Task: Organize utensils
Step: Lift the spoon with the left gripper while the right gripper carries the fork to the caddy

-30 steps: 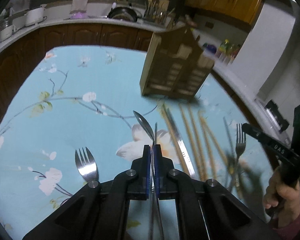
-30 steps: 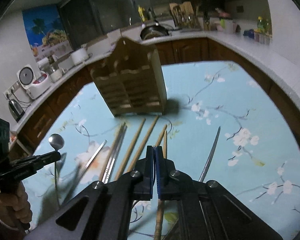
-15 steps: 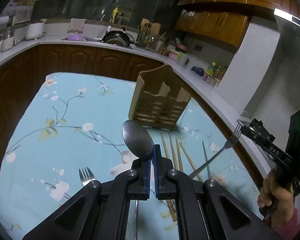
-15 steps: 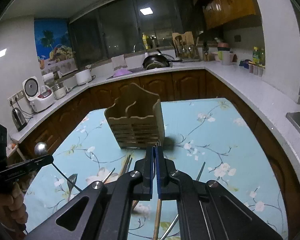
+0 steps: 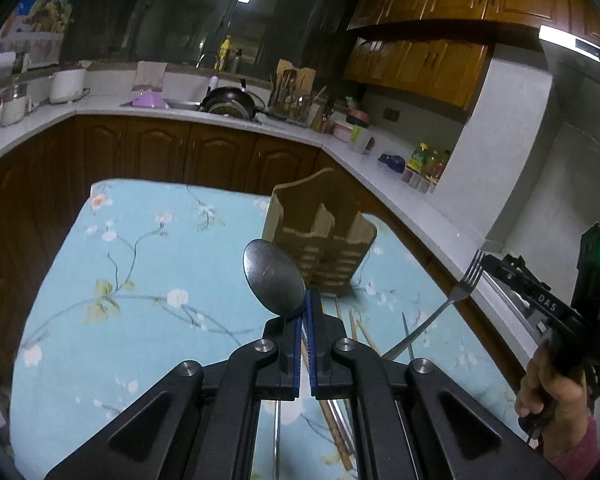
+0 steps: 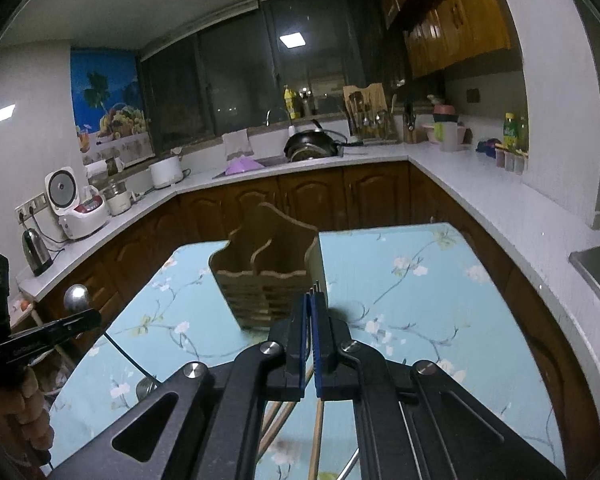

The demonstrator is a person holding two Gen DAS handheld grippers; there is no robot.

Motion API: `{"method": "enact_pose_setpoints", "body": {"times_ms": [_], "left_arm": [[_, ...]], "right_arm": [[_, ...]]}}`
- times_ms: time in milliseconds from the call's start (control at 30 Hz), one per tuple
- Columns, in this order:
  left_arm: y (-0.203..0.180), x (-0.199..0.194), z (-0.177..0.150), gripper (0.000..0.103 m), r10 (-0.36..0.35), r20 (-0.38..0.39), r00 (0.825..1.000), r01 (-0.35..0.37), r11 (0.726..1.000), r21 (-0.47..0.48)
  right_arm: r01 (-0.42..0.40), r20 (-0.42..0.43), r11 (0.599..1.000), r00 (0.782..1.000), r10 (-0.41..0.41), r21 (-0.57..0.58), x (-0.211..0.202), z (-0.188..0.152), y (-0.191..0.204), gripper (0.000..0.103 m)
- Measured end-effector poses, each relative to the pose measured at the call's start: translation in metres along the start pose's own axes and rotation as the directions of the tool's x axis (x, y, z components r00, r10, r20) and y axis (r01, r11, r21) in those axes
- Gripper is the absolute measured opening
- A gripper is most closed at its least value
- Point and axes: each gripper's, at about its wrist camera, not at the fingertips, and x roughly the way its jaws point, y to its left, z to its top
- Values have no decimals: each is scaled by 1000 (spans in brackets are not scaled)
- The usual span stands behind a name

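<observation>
My left gripper [image 5: 307,300] is shut on a metal spoon [image 5: 274,278], bowl up, lifted above the table. My right gripper [image 6: 312,300] is shut on a metal fork; its tines [image 6: 315,289] just show above the fingertips, and the fork [image 5: 446,304] shows whole in the left wrist view. The right gripper [image 5: 496,264] appears at the right of that view. The wooden utensil holder [image 5: 320,240] stands on the blue flowered tablecloth [image 5: 140,272], ahead of both grippers [image 6: 266,272]. Wooden chopsticks [image 5: 358,330] lie on the cloth below.
A table knife [image 5: 407,334] lies beside the chopsticks. Another spoon [image 6: 145,386] lies on the cloth at the left. Dark wood cabinets and white counters with a rice cooker [image 6: 74,204], kettle [image 6: 36,250] and pan [image 6: 312,146] ring the table.
Both grippers have risen from the table, the left with the spoon and the right with the fork. The holder now sits lower and farther in both views.
</observation>
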Motion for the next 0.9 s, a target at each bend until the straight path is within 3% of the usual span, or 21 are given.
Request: {"method": "enact_pose_setpoints", "body": {"times_ms": [467,667,900], "left_arm": [[-12,43,71,0,32,124,992,-46,992,116],[-16,97,94,0,69,155,985,-92,985,145],[-12,179,93,0,107,99,989,-120,983,136]], "right_arm": [[39,158,999,987,-35,-21,25,78,-3,2],[56,176,998,983,-50,-30,62,103,-4,2],[74,124,995,990,-65,-67,117,98,3,2]]}}
